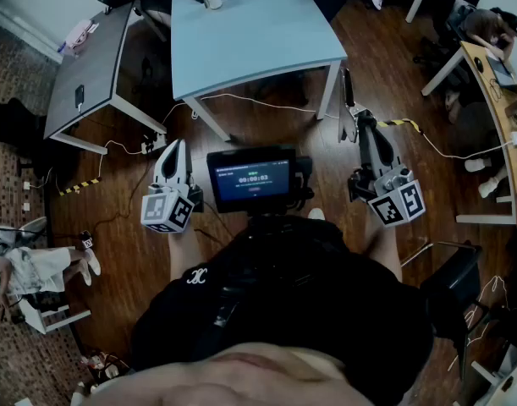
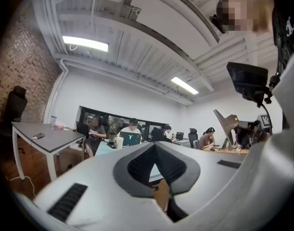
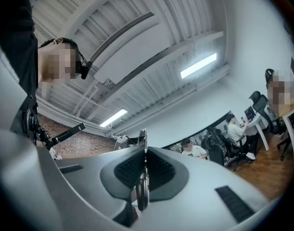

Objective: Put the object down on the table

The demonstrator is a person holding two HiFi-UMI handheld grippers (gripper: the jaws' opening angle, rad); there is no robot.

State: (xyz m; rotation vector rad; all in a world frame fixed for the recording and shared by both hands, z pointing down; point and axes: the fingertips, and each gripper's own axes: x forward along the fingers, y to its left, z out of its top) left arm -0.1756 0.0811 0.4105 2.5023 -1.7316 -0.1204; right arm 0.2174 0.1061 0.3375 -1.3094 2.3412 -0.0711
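Nearest the lens, a person's dark shirt (image 1: 309, 311) is filling the lower frame. The left gripper (image 1: 174, 149) is idling over the wood floor (image 1: 266, 125), jaws together on nothing. The right gripper (image 1: 364, 125) is pinching a thin metal object (image 1: 349, 100) edge-on between nearly closed jaws, holding it securely, well short of the pale blue table (image 1: 258, 32).

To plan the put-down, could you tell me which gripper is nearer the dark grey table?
Left. The left gripper sits off the dark grey table's near corner; the right gripper, jaws shut on a thin metal tool, is to the right, past the light blue table.
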